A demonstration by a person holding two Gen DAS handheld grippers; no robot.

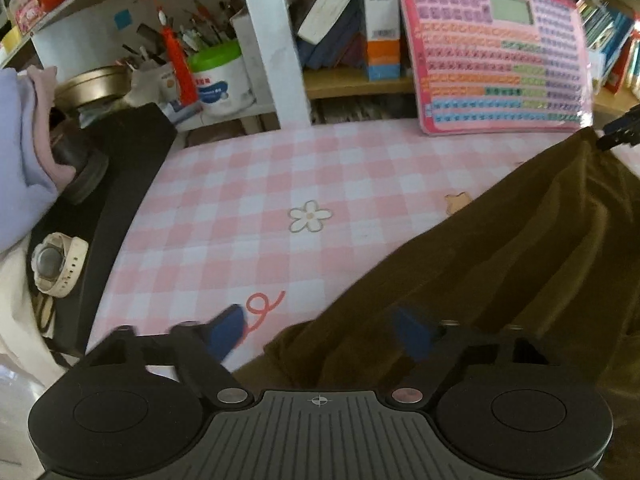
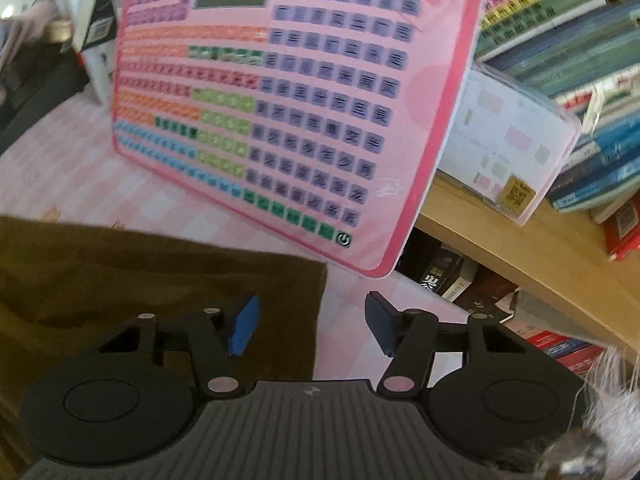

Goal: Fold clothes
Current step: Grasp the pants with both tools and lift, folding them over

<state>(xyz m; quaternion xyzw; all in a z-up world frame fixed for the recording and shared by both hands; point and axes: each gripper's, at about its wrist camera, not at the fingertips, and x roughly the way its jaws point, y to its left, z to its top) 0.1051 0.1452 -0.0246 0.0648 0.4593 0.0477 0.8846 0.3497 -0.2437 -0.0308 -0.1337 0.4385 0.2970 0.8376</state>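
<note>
while a pink checked cloth covers the table, a dark brown garment lies on its right side, long axis running near-left to far-right. the left gripper, jaws open, straddles its near edge; the right gripper, jaws open, straddles the far right corner.

Soft daylight; motion blur throughout; strong fisheye bending at edges.

A pink keyboard toy leans against bookshelves on the pink checked tablecloth; a watch lies left.
</note>
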